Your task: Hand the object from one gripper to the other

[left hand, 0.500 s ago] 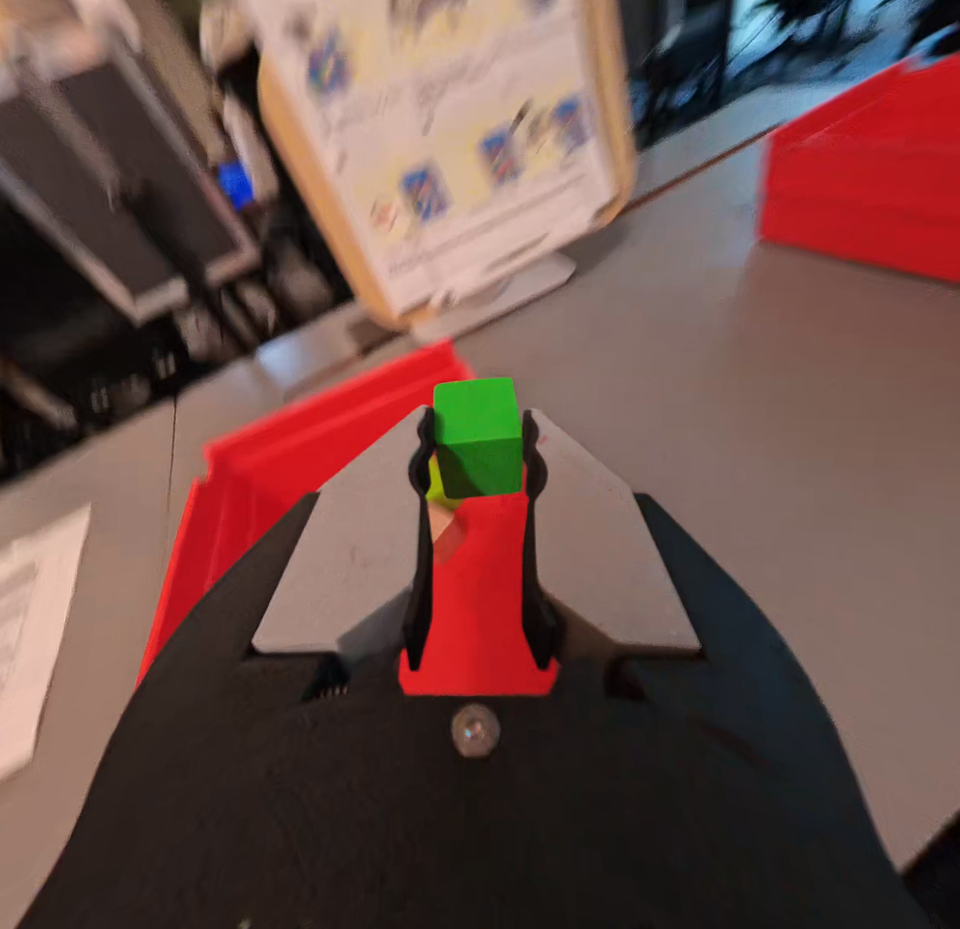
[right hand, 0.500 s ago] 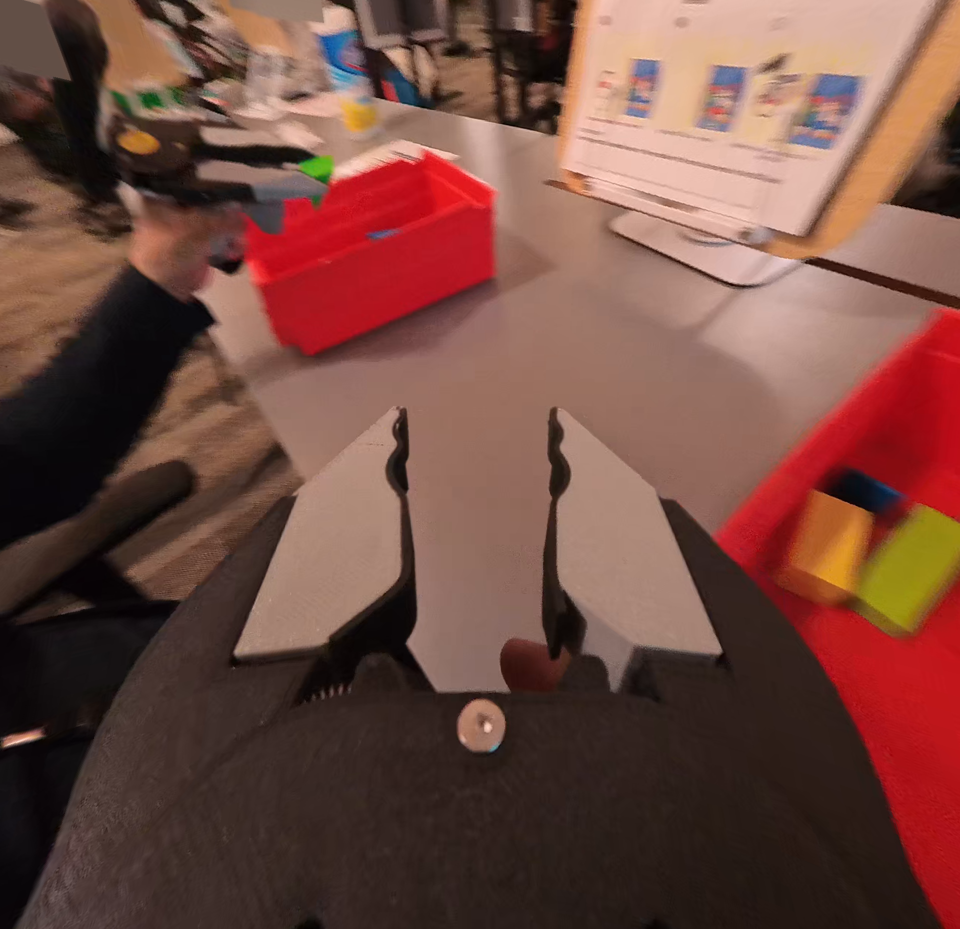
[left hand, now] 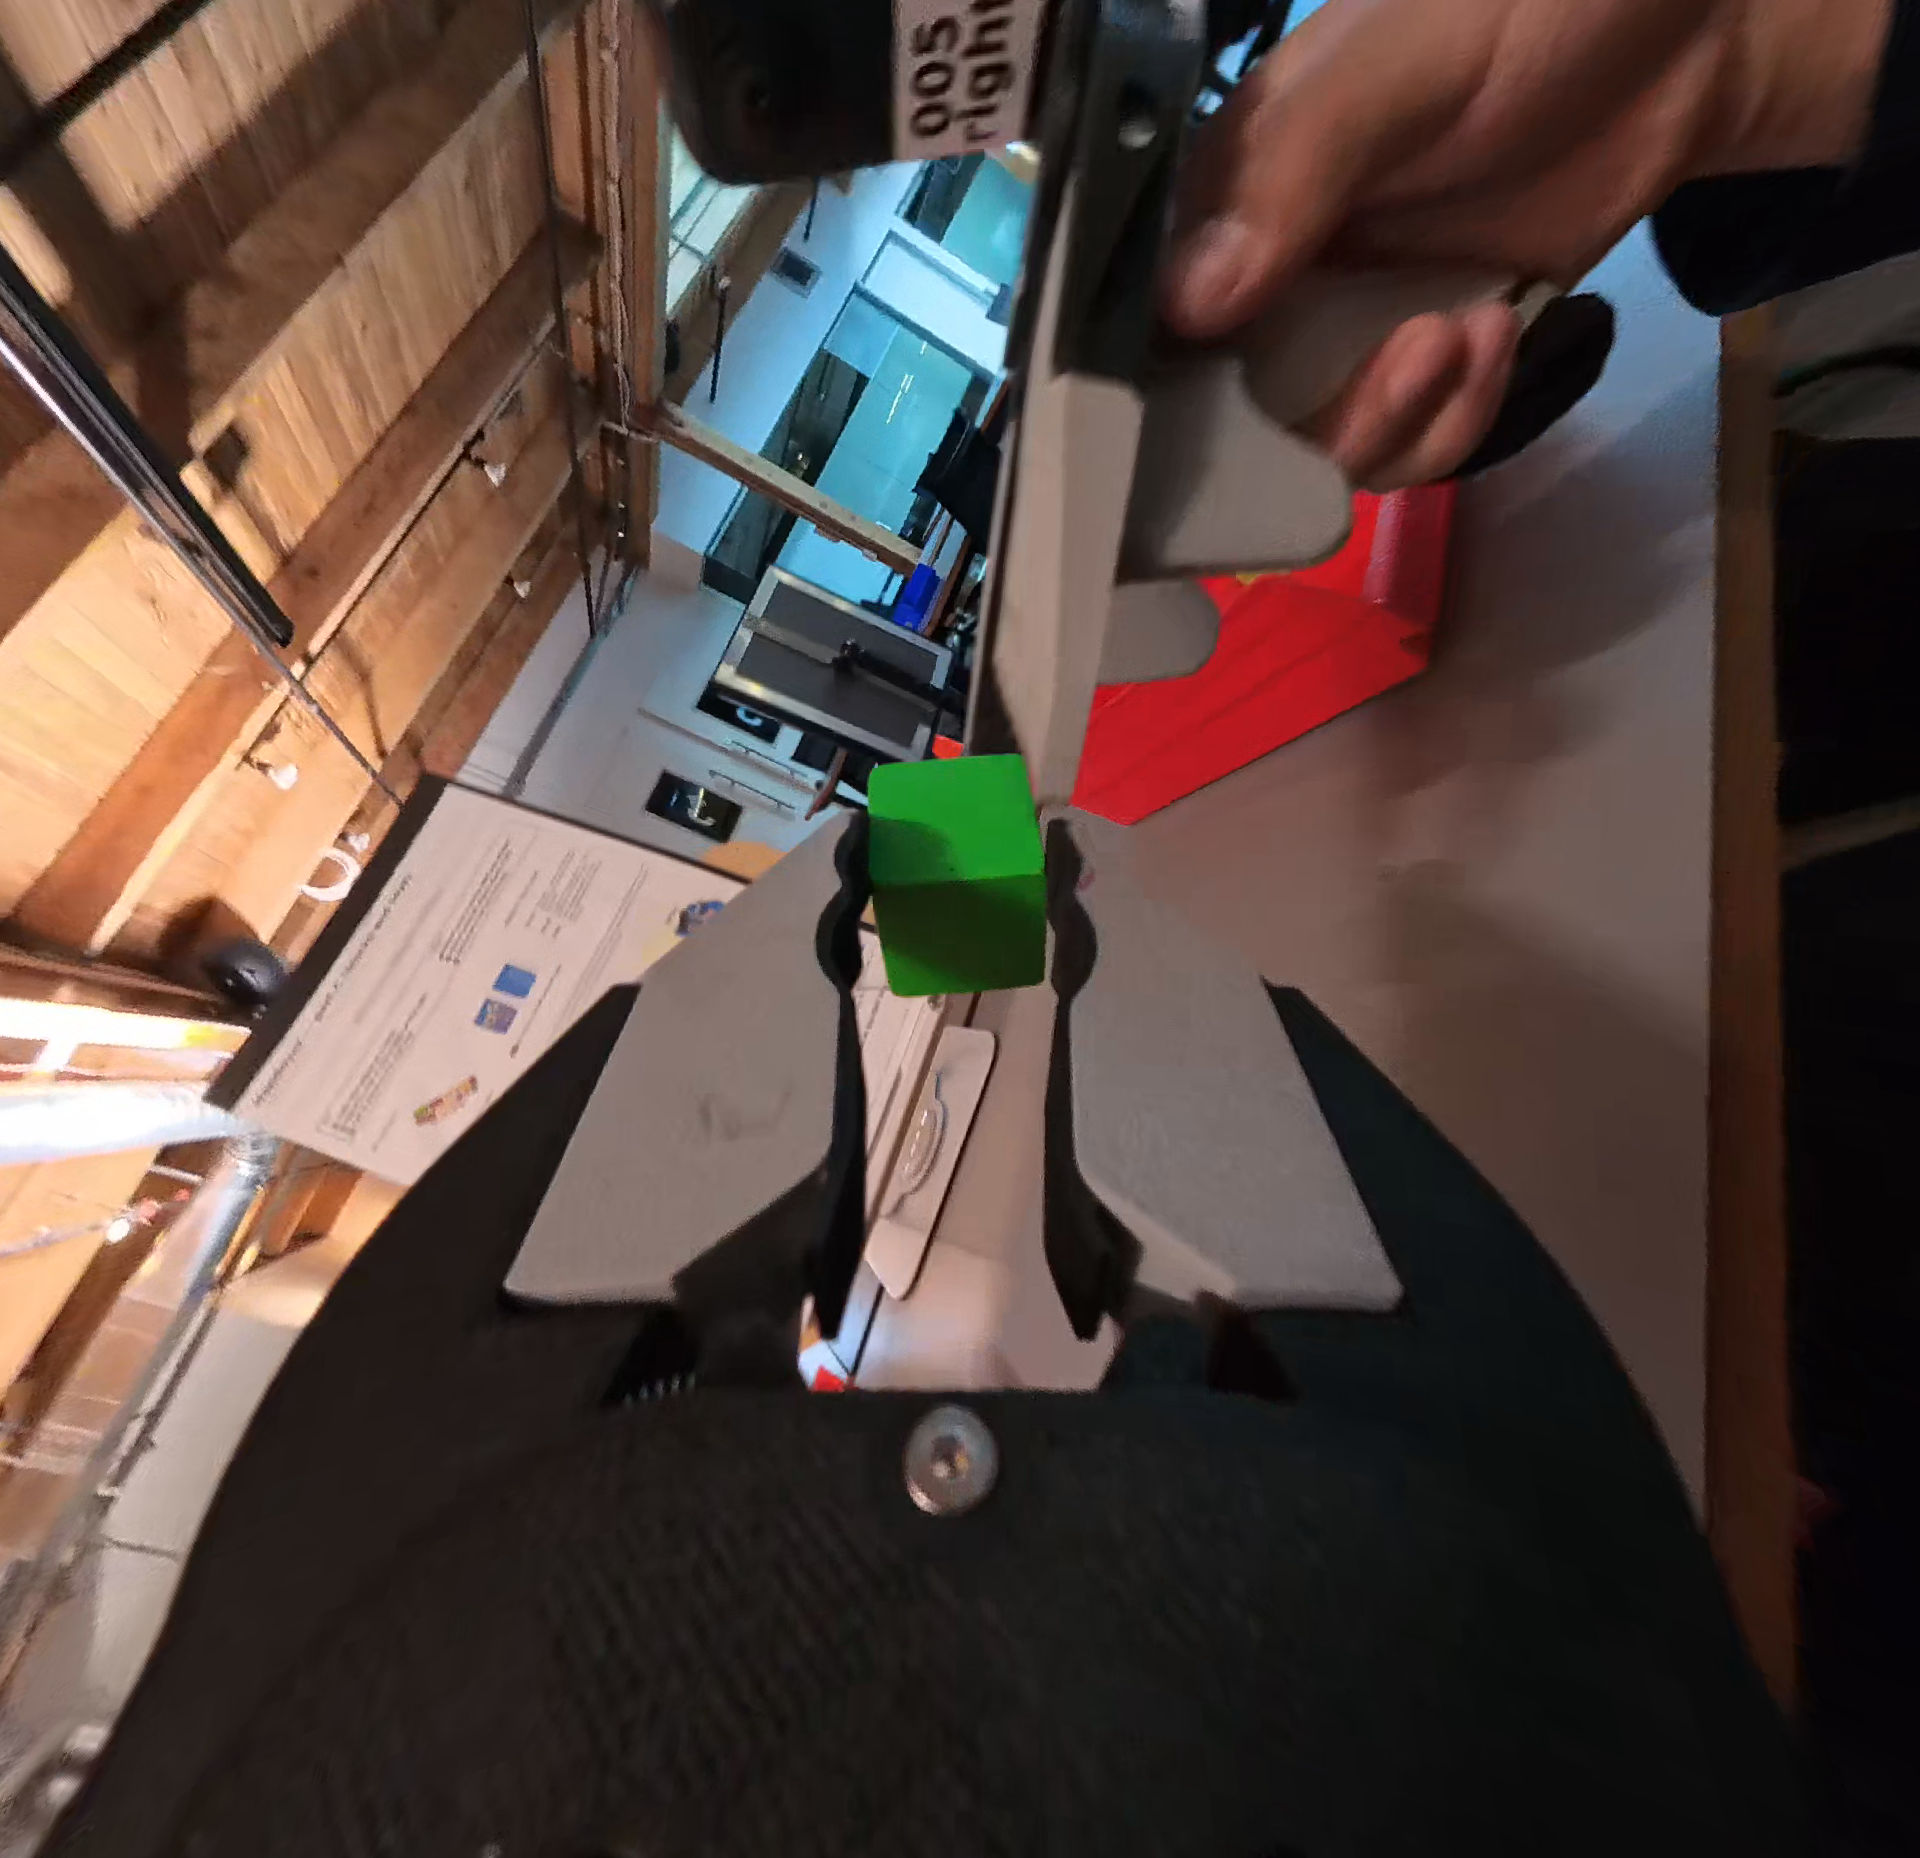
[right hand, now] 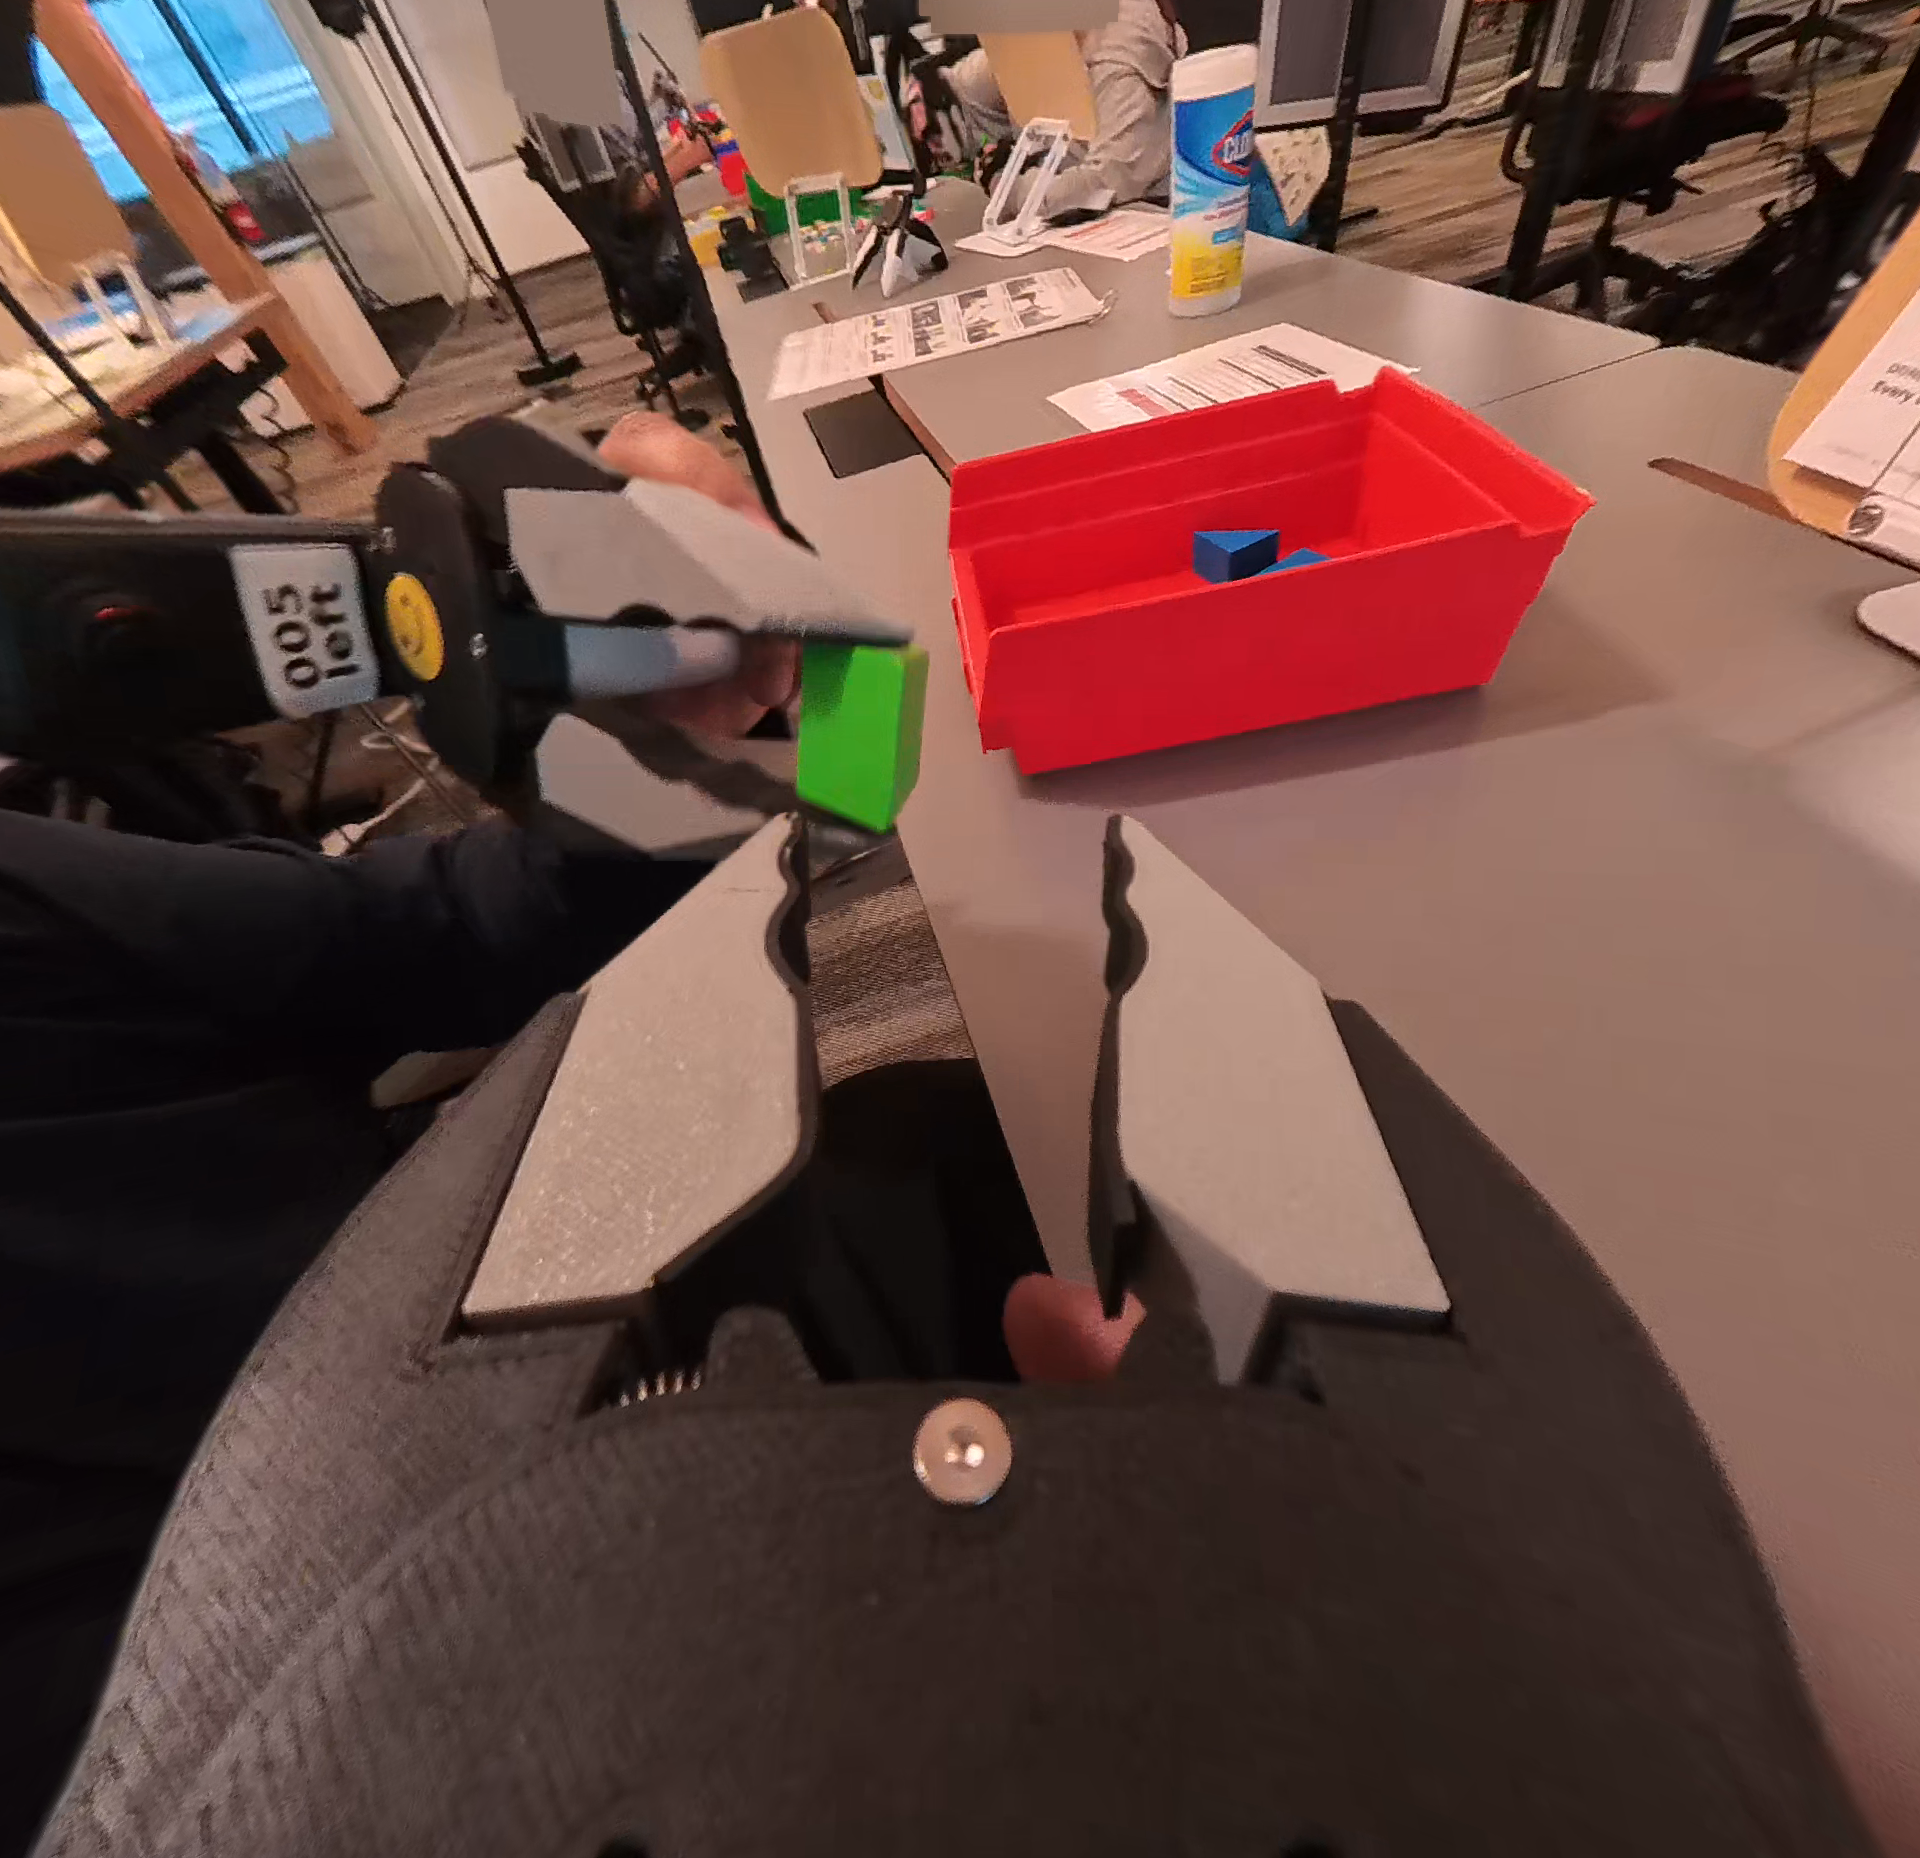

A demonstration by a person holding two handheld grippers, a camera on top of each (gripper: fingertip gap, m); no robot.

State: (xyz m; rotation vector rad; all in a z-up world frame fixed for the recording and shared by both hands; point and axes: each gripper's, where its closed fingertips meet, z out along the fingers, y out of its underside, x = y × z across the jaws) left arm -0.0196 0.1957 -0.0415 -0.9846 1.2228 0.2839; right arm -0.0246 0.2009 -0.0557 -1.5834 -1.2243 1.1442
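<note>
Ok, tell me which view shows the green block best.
The left wrist view: the green block sits sharp and centred, clamped in the left gripper. The right wrist view shows the block from the side, off-centre, slightly blurred, its top edge hidden.

A green block point(left hand: 956, 873) sits pinched at the left claw's point(left hand: 951, 873) tips.

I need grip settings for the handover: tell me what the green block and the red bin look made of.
Green block: probably painted wood or solid plastic; flat, opaque faces, crisp edges, dull sheen. It is clamped in the left gripper.
Red bin: likely moulded plastic; uniform colour, thin stepped walls, slight gloss.
</note>
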